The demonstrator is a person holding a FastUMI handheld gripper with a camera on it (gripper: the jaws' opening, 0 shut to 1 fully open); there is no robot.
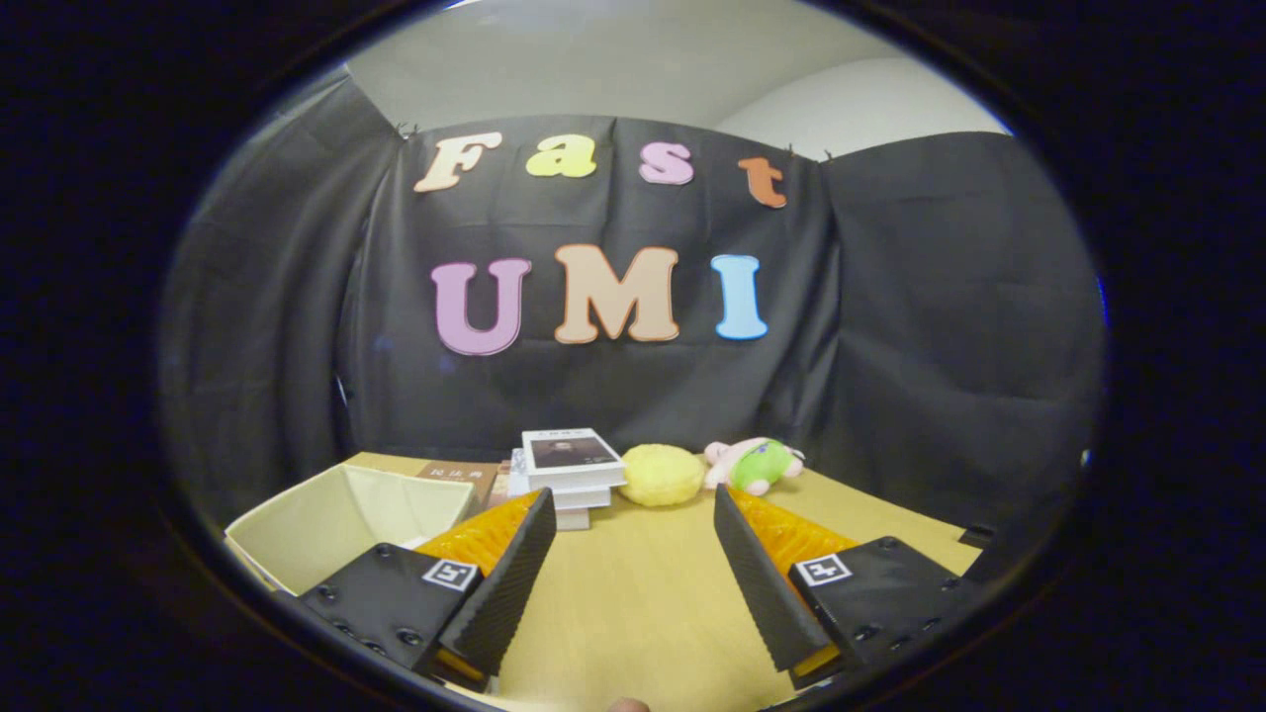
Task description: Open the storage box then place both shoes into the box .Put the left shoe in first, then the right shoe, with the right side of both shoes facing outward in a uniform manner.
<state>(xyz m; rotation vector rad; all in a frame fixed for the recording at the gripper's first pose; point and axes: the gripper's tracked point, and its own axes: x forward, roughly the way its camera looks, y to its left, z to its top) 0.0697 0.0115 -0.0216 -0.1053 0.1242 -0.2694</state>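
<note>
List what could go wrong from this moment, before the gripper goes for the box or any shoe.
1. The gripper is open with nothing between its fingers, and the cream storage box sits just beside the left finger; a careless swing might knock its soft wall.
2. The stack of books, yellow cushion and plush toy lie beyond the fingers; reaching far forward could topple or push them.

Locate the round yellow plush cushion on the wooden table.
In the gripper view, the round yellow plush cushion lies beyond the open gripper, between the stack of books and the pink-and-green soft toy.
</note>
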